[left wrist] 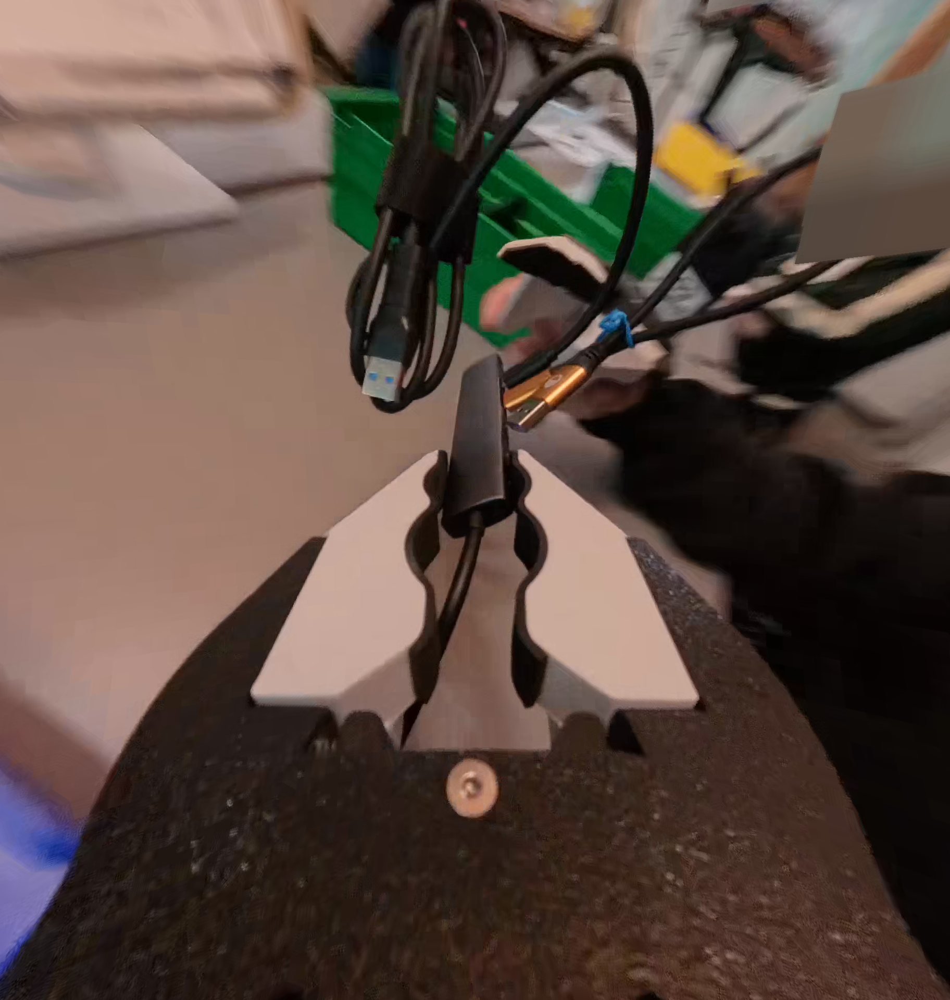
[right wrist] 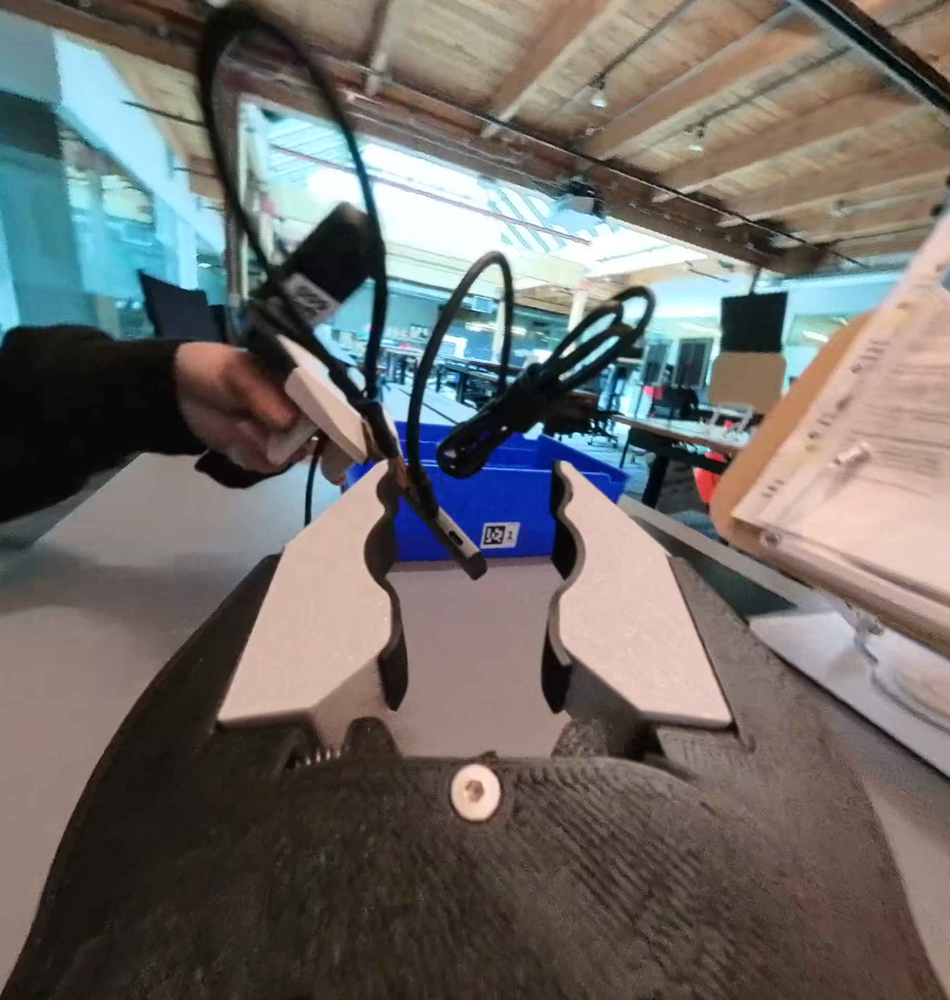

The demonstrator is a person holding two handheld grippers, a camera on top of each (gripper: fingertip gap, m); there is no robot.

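My left gripper (left wrist: 478, 465) is shut on a slim black adapter (left wrist: 481, 433) whose thin cable runs back between the fingers. The cable loops up to a strapped black bundle (left wrist: 413, 216) that hangs in front, ending in a silver USB plug (left wrist: 381, 381). A gold plug (left wrist: 543, 392) on a black cable with a blue tie (left wrist: 616, 327) lies against the adapter's right side; I cannot tell if it is inserted. My right gripper (right wrist: 470, 476) is open and empty, and the adapter (right wrist: 454, 535) hangs between its fingertips. The left gripper (right wrist: 375, 433) holds it there, with the bundle (right wrist: 543, 389) dangling beside.
A green bin (left wrist: 364, 162) stands behind the cables. A blue bin (right wrist: 516, 503) stands on the grey table (right wrist: 83, 568) just beyond the right gripper. A board with papers (right wrist: 868, 433) leans at the right. A hand (right wrist: 229, 400) in a dark sleeve holds the left gripper.
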